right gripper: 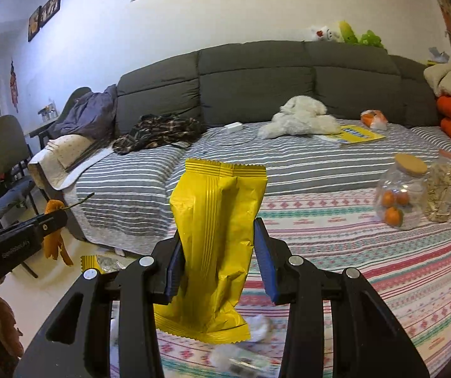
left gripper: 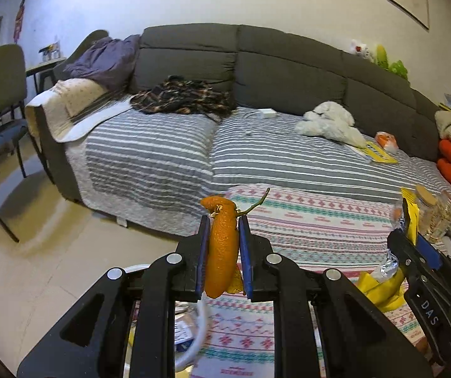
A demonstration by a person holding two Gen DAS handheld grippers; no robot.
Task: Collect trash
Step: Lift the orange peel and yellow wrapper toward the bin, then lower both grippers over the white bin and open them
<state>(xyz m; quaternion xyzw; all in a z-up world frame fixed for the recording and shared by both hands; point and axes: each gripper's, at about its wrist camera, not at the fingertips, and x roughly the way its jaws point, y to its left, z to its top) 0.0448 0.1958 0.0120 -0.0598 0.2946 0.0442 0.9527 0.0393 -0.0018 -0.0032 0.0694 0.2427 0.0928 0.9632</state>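
The left gripper (left gripper: 224, 253) has its blue pads pressed on a strip of orange citrus peel with a thin green stem (left gripper: 220, 249), jaws nearly together. The right gripper (right gripper: 217, 263) pinches a crumpled yellow foil snack wrapper (right gripper: 214, 245) at its waist, jaws somewhat wider, the wrapper standing up above them and flopping out below.

Both pieces of trash are in the air over the near edge of the bench, so the step in hand looks like carrying them to a bin; none is visible, so where it stands I cannot tell. To do it well, keep both grips firm and level: the peel is limp and its tail dangles, and the light wrapper could slip if the jaws ease.

The bench wears a pink-and-teal patterned cloth (right gripper: 351, 252). More scraps lie below the right gripper, including a white crumpled tissue (right gripper: 261, 327). Toward the far right edge stands a clear jar with a cork lid holding small oranges (right gripper: 398, 198).

Beyond is a grey sofa with a striped cover (right gripper: 257, 75), a white plush toy (right gripper: 301, 118) and dark clothing (right gripper: 159, 130) on it.
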